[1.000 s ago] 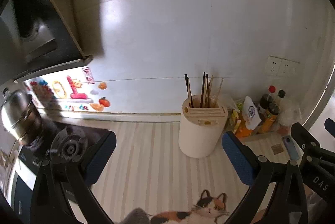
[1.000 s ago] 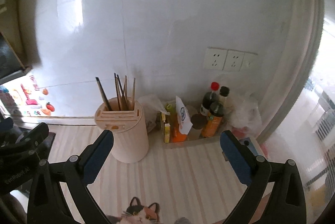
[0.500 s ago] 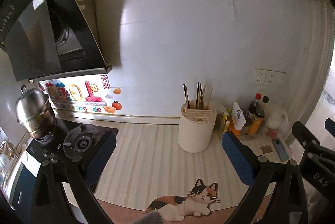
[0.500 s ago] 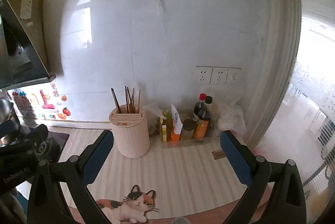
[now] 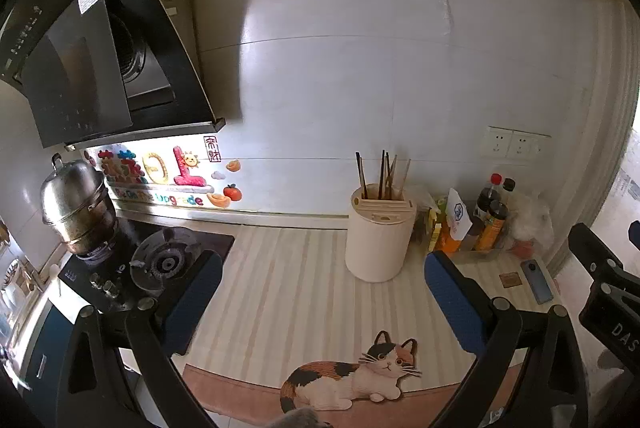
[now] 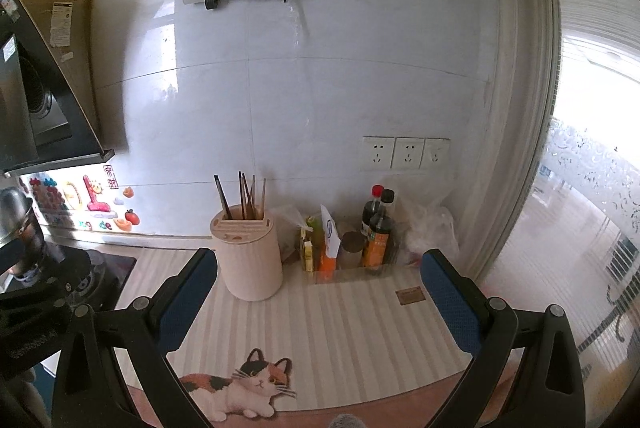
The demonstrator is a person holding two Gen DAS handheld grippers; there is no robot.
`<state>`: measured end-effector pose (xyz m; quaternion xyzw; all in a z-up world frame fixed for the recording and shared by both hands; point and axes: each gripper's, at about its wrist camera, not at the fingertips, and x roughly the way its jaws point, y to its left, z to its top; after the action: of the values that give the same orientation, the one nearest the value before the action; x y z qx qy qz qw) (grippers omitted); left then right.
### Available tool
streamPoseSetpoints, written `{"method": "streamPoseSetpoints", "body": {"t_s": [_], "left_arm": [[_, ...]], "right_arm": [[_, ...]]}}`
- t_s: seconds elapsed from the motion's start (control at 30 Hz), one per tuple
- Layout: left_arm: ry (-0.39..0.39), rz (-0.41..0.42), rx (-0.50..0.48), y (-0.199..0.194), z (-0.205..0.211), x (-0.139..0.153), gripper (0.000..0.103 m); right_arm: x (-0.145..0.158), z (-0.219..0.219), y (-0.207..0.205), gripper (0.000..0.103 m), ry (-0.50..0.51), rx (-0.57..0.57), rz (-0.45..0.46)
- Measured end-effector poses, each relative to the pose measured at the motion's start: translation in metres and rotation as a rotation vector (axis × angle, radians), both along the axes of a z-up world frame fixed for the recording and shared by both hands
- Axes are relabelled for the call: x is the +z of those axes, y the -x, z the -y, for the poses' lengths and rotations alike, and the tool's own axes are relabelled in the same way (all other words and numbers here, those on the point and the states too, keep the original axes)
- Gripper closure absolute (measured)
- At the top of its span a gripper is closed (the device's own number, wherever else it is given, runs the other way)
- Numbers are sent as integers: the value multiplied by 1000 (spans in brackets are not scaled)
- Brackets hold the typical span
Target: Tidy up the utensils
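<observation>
A cream round utensil holder (image 5: 379,240) stands on the striped counter near the wall, with several chopsticks (image 5: 382,175) upright in it. It also shows in the right wrist view (image 6: 250,260), chopsticks (image 6: 244,194) sticking out of its top. My left gripper (image 5: 320,298) is open and empty, held back from the counter's front edge. My right gripper (image 6: 318,300) is open and empty too, well short of the holder.
A gas stove (image 5: 160,262) with a steel pot (image 5: 76,206) is at the left under a black range hood (image 5: 92,60). Sauce bottles (image 6: 378,228) and packets (image 6: 326,240) stand right of the holder. A phone (image 5: 538,280) lies at the right. A cat picture (image 5: 352,376) marks the counter front.
Both grippers have pulled back and up from the counter; the holder now looks smaller and farther, and more of the wall, hood and rail is in view. Jaws stay open.
</observation>
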<state>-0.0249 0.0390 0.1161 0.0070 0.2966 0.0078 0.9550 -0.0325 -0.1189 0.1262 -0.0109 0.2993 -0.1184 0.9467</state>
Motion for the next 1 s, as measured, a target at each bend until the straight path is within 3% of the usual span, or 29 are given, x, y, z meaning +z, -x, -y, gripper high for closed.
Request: {"method": "streamPoseSetpoints", "body": {"t_s": [1.0], "left_arm": [[-16,-11,2,-8,0,-1,0]], "right_arm": [[-7,3,-15,0,-18,32,-26]]}}
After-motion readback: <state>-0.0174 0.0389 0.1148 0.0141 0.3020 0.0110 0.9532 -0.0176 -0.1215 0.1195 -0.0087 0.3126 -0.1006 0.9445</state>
